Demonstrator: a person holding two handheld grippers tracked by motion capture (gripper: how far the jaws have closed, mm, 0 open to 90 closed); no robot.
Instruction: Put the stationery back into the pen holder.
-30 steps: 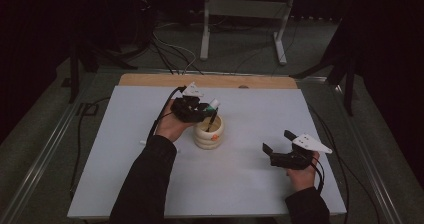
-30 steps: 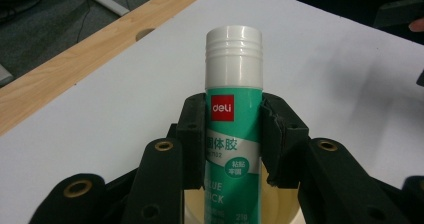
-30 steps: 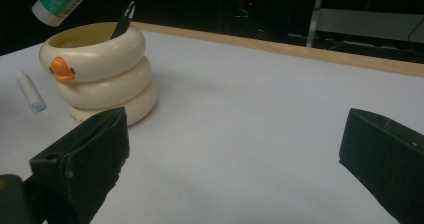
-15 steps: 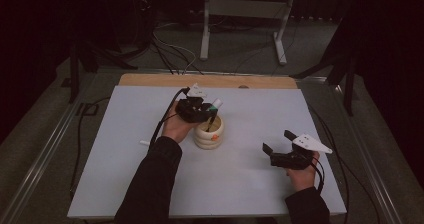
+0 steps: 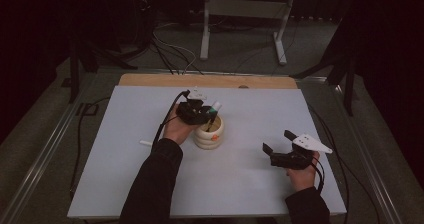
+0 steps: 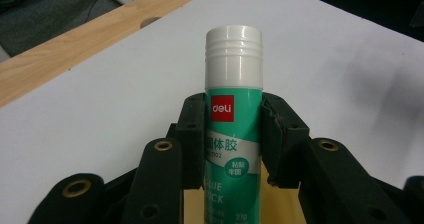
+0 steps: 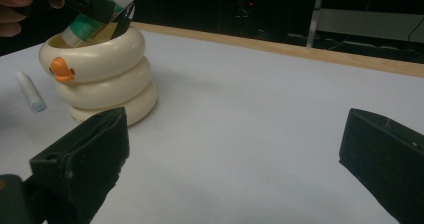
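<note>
Two grippers in play: left gripper (image 5: 209, 113) is clamped on a glue stick (image 6: 233, 111), pads squeezing the green label below the white cap, stick tilted with its lower end already inside the cream ringed holder (image 5: 209, 133) near the middle of the table. Right gripper (image 5: 281, 145) sits idle on the near right side, jaws spread wide with nothing between them. To do this well, I'd straighten the stick so it clears the rim, lower it until it bottoms out, then release; letting go while it is tilted could tip the holder. A small white stick (image 7: 30, 90) lies flat beside the holder. Surface is a white sheet (image 5: 260, 109) over a wooden board (image 5: 150, 79). Room is dark, with cables (image 5: 170, 49) and a metal stand (image 5: 243, 14) on the floor behind.
</note>
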